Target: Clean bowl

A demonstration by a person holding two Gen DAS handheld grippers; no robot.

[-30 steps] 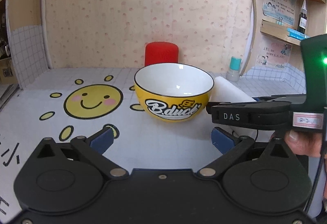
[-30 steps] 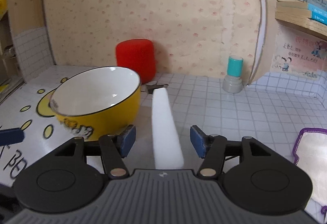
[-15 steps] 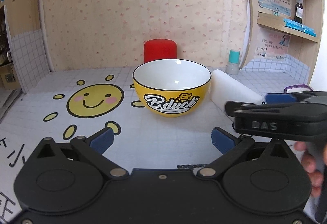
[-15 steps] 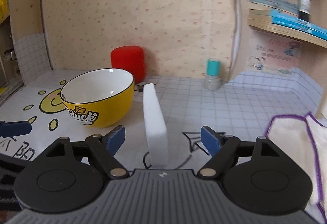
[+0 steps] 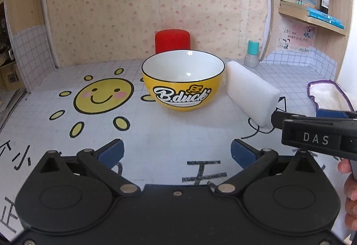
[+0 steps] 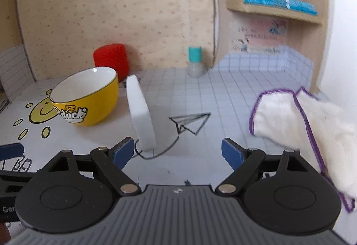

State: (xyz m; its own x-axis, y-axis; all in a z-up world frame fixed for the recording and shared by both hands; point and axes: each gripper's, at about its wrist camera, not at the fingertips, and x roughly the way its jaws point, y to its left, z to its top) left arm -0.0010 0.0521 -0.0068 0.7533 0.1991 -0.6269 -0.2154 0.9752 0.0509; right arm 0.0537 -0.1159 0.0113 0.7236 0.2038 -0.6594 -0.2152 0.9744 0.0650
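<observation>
A yellow bowl (image 5: 183,84) with a white inside and "B.duck" lettering stands upright on the printed table mat; it looks empty. The bowl (image 6: 86,99) also shows at left in the right wrist view. A white sponge block (image 5: 252,94) stands on its edge just right of the bowl. My left gripper (image 5: 176,153) is open, short of the bowl, nothing between its blue pads. My right gripper (image 6: 178,152) is open too; the sponge (image 6: 141,115) stands just ahead of its left pad, outside the jaws and free. The right gripper's side (image 5: 316,133) shows at right in the left wrist view.
A red cup (image 5: 172,40) stands behind the bowl by the wall. A small teal-capped bottle (image 5: 252,53) is at the back right. A white cloth with purple trim (image 6: 312,124) lies at the right. A shelf with books and a dark bottle (image 5: 324,2) hangs on the right wall.
My right gripper opened wide off the sponge, then drew back and to the right, so the sponge now stands left of its jaws. The left gripper barely moved.
</observation>
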